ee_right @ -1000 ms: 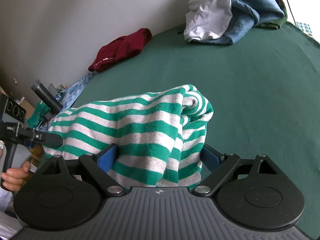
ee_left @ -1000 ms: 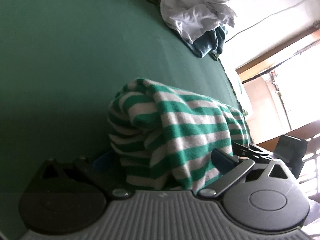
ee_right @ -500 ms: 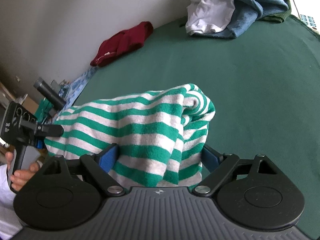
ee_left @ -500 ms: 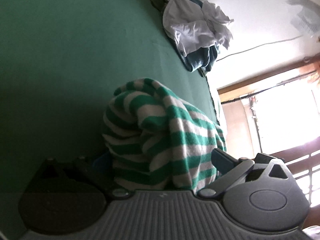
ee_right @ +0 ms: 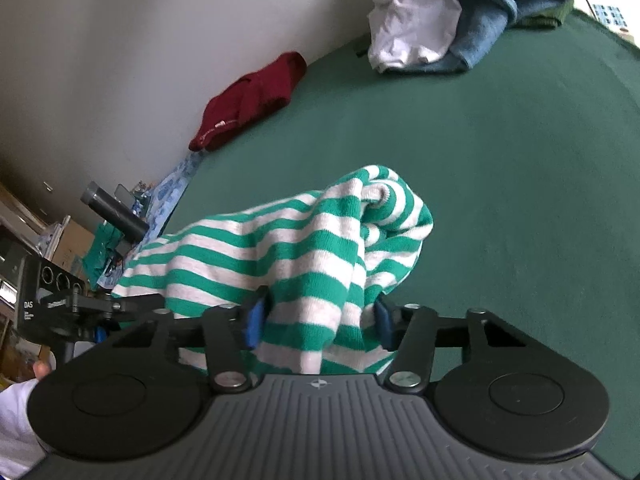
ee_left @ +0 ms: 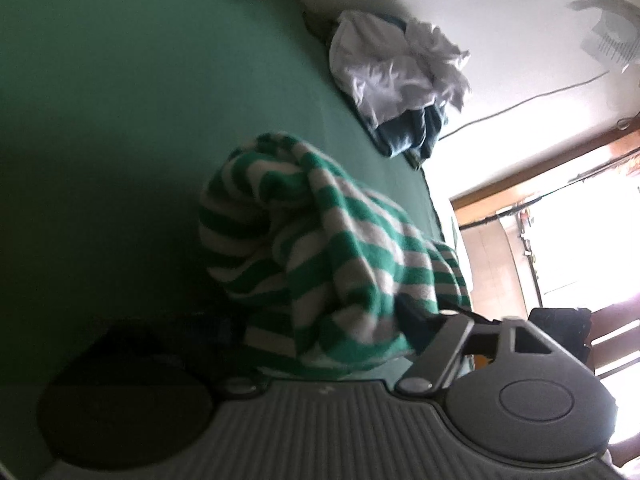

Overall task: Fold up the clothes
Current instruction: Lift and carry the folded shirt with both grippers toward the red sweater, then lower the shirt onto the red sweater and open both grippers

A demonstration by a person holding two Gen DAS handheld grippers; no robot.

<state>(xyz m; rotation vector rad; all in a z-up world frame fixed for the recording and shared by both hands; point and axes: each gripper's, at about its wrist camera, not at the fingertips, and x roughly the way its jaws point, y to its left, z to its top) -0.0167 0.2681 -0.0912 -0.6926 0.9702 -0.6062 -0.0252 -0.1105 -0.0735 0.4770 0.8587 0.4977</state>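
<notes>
Green bedcover (ee_right: pixel 500 152) open ahead; clothes pile (ee_right: pixel 440 16) likely blocks far edge

White wall (ee_right: pixel 120 60), bright wood-framed window (ee_left: pixel 580 240), green-covered surface (ee_right: pixel 500 140)

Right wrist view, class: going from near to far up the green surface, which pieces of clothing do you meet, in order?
striped sweater held in the right tool → dark red garment by the wall → white garment on the far pile.

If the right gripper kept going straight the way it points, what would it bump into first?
The right gripper is already clamped on the green-and-white striped garment bunched ahead of it. Beyond that lies open green bedcover, then probably the pile of white and blue clothes, though depth is unclear.
</notes>
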